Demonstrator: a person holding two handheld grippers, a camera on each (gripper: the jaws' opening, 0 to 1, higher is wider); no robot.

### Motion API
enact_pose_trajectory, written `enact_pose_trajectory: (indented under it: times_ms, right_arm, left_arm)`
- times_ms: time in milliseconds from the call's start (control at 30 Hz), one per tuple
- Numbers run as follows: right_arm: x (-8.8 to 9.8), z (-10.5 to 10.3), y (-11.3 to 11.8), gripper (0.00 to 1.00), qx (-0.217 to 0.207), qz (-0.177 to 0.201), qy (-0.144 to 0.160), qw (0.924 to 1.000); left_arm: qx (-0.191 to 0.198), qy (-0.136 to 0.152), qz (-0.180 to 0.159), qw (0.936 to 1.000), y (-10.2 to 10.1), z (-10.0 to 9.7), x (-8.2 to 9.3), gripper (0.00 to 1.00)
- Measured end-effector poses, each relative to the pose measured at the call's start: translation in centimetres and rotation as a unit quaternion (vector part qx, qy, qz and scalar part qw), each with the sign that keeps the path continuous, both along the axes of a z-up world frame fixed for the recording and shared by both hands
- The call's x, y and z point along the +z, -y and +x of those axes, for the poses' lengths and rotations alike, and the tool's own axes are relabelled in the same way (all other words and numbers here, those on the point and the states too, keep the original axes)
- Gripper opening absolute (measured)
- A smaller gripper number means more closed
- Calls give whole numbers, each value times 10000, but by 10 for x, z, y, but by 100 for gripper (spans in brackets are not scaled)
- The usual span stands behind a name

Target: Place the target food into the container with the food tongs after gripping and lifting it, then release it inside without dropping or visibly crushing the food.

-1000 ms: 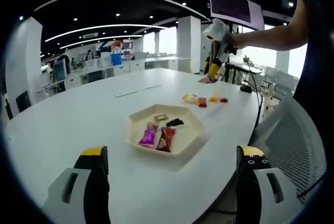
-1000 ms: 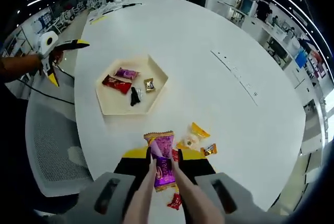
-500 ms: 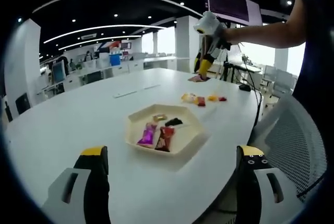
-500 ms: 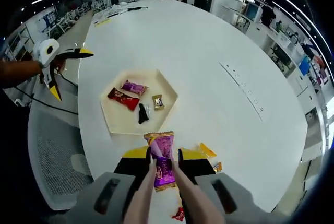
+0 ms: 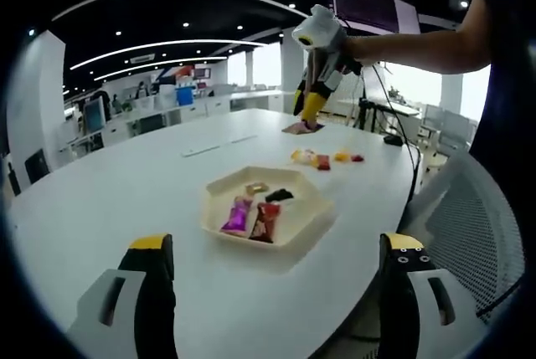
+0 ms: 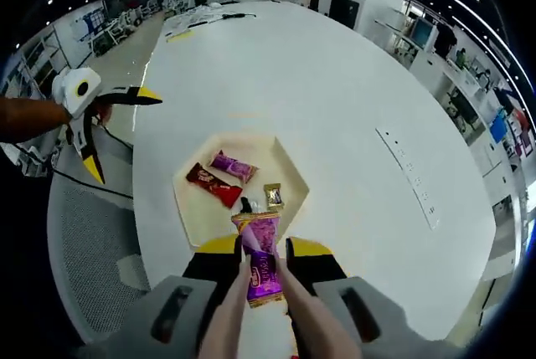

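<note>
The food tongs (image 6: pixel 261 279), two pale arms rising from the bottom of the right gripper view between the right gripper's (image 6: pixel 262 252) yellow-tipped jaws, are pinched nearly together on a purple snack packet (image 6: pixel 260 258). The packet stands upright between the tong tips, its crimped top edge uppermost, lifted clear of the white table (image 6: pixel 335 116). The right gripper itself is closed onto the tongs' arms. From this view the packet hangs above the near rim of the cream hexagonal tray (image 6: pixel 188 200), though whether it is truly over the tray or just short of it cannot be told.

In the tray lie a second purple packet (image 6: pixel 232 165), a red packet (image 6: pixel 213 186) beside it, a small dark wrapped piece (image 6: pixel 246 205) and a small gold-and-dark sweet (image 6: pixel 273 197). The tray sits near the table's curved edge, on the side where a grey mesh chair (image 6: pixel 92 250) stands.

In the left gripper view the left gripper (image 5: pixel 276 271) is held low before that same edge, its two jaws spread wide apart with nothing between them. Beyond them the tray (image 5: pixel 306 217) shows its contents, and further along the table's edge, past the tray, lies a loose cluster of small yellow and red sweets (image 5: pixel 325 158). Above them a person's bare forearm (image 5: pixel 419 45) reaches in from the right, holding the right gripper (image 5: pixel 311 108) pointed downward with the purple packet (image 5: pixel 300 127) at its tip, above the table.
</note>
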State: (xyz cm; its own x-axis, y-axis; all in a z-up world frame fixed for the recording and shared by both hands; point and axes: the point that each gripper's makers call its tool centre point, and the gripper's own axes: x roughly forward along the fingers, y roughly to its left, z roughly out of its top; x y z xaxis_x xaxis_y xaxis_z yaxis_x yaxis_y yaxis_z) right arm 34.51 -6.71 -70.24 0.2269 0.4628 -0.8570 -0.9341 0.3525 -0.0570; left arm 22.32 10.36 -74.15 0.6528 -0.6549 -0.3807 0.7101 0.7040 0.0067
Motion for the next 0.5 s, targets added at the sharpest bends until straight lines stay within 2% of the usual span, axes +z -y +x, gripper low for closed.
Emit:
enact_pose_trajectory:
  times_ms: [267,500]
  right_arm:
    - [7,-1,-43,20,217,118,23,9997]
    - [16,-2,-69,20,375,158,54,9992]
  left_arm:
    - [39,23,-15,10000,-1,1,1,99]
    - [52,41,-26,10000,-1,1,2,99]
